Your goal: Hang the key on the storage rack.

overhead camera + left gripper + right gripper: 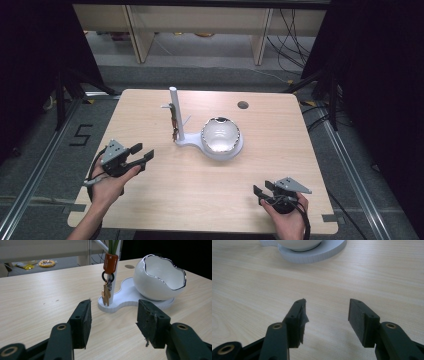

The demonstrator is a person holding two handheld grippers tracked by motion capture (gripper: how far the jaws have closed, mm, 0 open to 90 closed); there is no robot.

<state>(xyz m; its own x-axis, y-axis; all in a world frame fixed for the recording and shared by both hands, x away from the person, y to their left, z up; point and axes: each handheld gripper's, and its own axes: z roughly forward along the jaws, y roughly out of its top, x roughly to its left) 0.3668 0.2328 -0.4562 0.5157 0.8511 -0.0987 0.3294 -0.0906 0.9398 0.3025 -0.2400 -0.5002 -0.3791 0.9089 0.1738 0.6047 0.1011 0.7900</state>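
A key bunch (107, 291) hangs straight down the white stand's post (176, 115), nearest the left tool (142, 154), whose jaws, like the right tool's (260, 192), gape empty.

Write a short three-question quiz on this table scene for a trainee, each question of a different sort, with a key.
1. True or false: the left gripper has its jaws shut on the keys.
2. Multiple choice: where does the bowl sit? A) on the bare table B) on the round end of the white stand C) between the right gripper's jaws
3. Fill in: the keys hang from the stand's upright ____.

Key:
1. False. Both grippers' jaws stand open and hold nothing; the keys hang ahead of the left one.
2. B
3. post
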